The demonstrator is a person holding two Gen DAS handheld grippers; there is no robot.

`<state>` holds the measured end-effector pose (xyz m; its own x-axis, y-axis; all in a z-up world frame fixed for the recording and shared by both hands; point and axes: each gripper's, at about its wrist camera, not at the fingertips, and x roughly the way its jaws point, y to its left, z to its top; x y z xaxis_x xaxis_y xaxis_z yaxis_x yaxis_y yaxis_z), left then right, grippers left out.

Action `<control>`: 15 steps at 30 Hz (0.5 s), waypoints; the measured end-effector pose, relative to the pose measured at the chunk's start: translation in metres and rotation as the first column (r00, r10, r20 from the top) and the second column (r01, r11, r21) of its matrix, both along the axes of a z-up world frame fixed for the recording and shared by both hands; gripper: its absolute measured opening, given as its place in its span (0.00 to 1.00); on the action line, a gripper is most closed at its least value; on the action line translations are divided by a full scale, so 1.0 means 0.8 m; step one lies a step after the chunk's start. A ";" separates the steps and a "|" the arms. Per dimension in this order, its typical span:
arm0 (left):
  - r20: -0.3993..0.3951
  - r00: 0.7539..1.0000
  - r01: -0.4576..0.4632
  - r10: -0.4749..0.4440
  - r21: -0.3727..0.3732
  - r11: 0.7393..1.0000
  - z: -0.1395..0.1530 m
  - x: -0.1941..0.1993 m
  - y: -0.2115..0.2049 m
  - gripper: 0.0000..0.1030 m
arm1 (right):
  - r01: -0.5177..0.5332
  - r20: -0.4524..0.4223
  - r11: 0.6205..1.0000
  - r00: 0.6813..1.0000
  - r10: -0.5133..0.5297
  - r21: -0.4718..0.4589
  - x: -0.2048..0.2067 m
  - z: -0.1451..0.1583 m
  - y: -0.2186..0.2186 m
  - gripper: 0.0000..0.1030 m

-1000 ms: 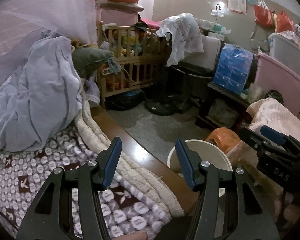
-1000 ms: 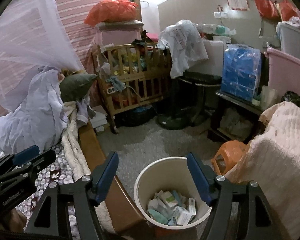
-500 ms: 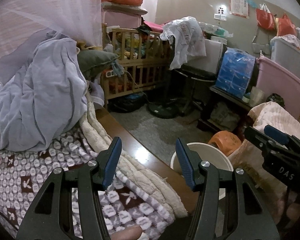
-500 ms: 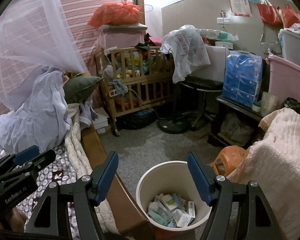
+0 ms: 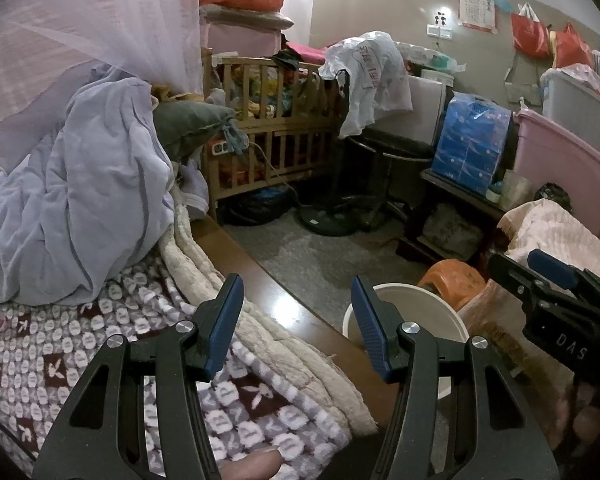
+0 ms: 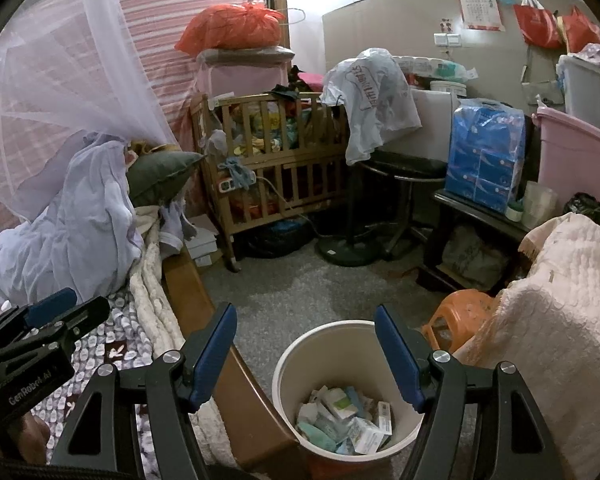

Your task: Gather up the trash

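Note:
A cream waste bin (image 6: 296, 360) stands on the grey floor beside the bed's wooden rail, with several small cartons and wrappers (image 6: 342, 420) in its bottom. My right gripper (image 6: 304, 316) hangs above the bin's mouth, open, nothing between its blue pads. My left gripper (image 5: 296, 288) hovers over the bed's edge, open and empty too; the bin's rim (image 5: 428, 300) shows just to its right. The right gripper's body shows at the right edge of the left wrist view, the left gripper's at the left edge of the right wrist view.
The bed (image 5: 60, 344) carries a patterned blanket, a cream quilt and a lilac sheet under a mosquito net. An orange stool (image 6: 460, 316) and a pink-covered seat (image 6: 556, 320) stand right of the bin. A wooden cot (image 6: 276, 160), fan stand and low table with a blue pack fill the back.
Both views have shifted a little, so the room sits slightly lower and nearer in frame. The grippers keep the same opening and nothing was picked up or dropped.

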<state>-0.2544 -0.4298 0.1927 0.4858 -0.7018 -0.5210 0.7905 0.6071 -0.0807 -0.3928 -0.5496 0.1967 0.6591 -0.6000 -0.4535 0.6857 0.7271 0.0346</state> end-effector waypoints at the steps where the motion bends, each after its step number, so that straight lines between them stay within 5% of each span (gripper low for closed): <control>1: 0.002 1.000 -0.002 0.002 0.001 1.000 0.000 0.000 0.000 0.53 | 0.003 0.000 1.000 1.000 -0.003 0.000 0.001 0.000 -0.001 0.67; 15: 0.013 1.000 -0.005 0.005 0.003 1.000 -0.001 0.000 -0.001 0.53 | 0.008 0.002 1.000 1.000 -0.008 0.009 -0.003 -0.002 -0.005 0.68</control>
